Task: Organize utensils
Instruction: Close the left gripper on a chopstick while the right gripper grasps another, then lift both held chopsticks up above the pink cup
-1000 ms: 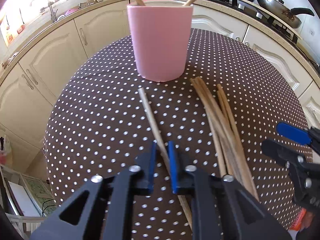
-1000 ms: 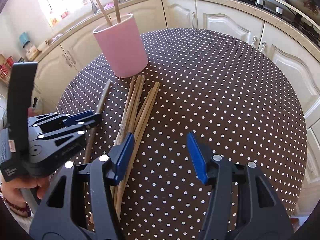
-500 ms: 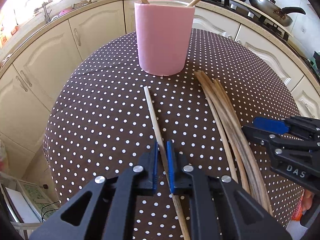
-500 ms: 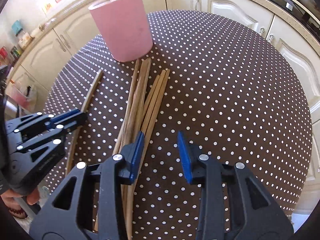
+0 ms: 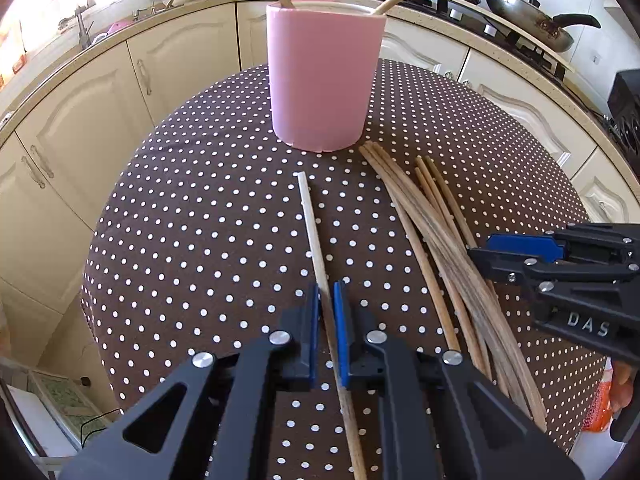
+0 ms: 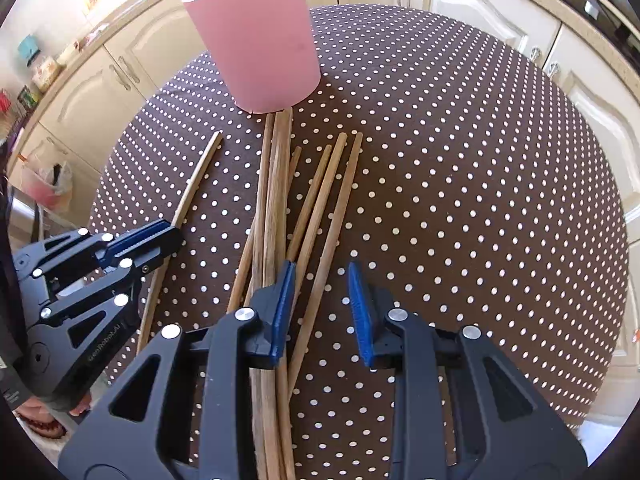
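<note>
A pink cup (image 5: 324, 80) (image 6: 256, 40) stands on the dotted table with two chopsticks leaning in it. My left gripper (image 5: 326, 292) is shut on a single pale chopstick (image 5: 310, 224) that lies pointing towards the cup. To its right lies a loose pile of several wooden chopsticks (image 5: 440, 248) (image 6: 276, 200). My right gripper (image 6: 320, 270) hangs over the pile's right side. Its jaws are closing, with the rightmost chopstick (image 6: 340, 200) between them and the pads clear of it. The left gripper (image 6: 172, 236) and its chopstick (image 6: 196, 180) also show in the right wrist view.
A brown cloth with white dots (image 6: 460, 160) covers the round table. Cream kitchen cabinets (image 5: 72, 128) ring it. A pan (image 5: 532, 20) sits on the stove at the back right. A hand (image 6: 36, 412) shows at the lower left.
My right gripper has moved forward over the chopstick pile and its jaws have narrowed around the rightmost chopstick. The left gripper stays shut on the single chopstick.
</note>
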Demonstrator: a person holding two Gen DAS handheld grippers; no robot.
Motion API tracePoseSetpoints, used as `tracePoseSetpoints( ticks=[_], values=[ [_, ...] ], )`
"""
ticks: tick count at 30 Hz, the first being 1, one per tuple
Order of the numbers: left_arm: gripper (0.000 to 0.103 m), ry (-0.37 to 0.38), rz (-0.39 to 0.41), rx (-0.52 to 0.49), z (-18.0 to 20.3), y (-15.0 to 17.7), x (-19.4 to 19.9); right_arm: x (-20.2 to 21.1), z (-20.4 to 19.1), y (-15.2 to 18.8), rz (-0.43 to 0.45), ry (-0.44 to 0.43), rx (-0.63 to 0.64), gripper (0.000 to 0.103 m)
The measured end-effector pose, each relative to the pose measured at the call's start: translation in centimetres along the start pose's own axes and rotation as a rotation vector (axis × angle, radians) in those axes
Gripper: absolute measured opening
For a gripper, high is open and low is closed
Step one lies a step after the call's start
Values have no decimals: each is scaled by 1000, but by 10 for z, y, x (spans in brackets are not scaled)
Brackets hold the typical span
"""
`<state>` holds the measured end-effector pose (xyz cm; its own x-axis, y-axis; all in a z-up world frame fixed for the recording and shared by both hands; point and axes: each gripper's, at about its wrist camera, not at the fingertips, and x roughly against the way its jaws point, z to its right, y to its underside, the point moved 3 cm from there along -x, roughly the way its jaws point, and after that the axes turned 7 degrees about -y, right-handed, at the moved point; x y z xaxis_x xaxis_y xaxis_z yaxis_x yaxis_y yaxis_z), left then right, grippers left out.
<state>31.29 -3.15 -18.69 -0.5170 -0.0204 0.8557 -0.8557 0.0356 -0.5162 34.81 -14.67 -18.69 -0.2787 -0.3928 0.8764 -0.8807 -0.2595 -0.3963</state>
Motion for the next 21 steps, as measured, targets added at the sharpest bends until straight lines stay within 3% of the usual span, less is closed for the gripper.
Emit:
tracePoseSetpoints(
  ticks=[10,15,16,21],
  values=[
    [9,-16,1,-22,1,0,0,1,8,4,-25,56,23,23],
    [9,-35,-6,-35,4,-1,0,-10,-15,6,-46,123,91,16],
    [9,-41,-8,-39,5,-1,0,-12,-18,6,-53,116,96,11],
    [8,-50,-2,-50,7,-2,0,-19,-33,3,-88,141,148,9]
  ],
)
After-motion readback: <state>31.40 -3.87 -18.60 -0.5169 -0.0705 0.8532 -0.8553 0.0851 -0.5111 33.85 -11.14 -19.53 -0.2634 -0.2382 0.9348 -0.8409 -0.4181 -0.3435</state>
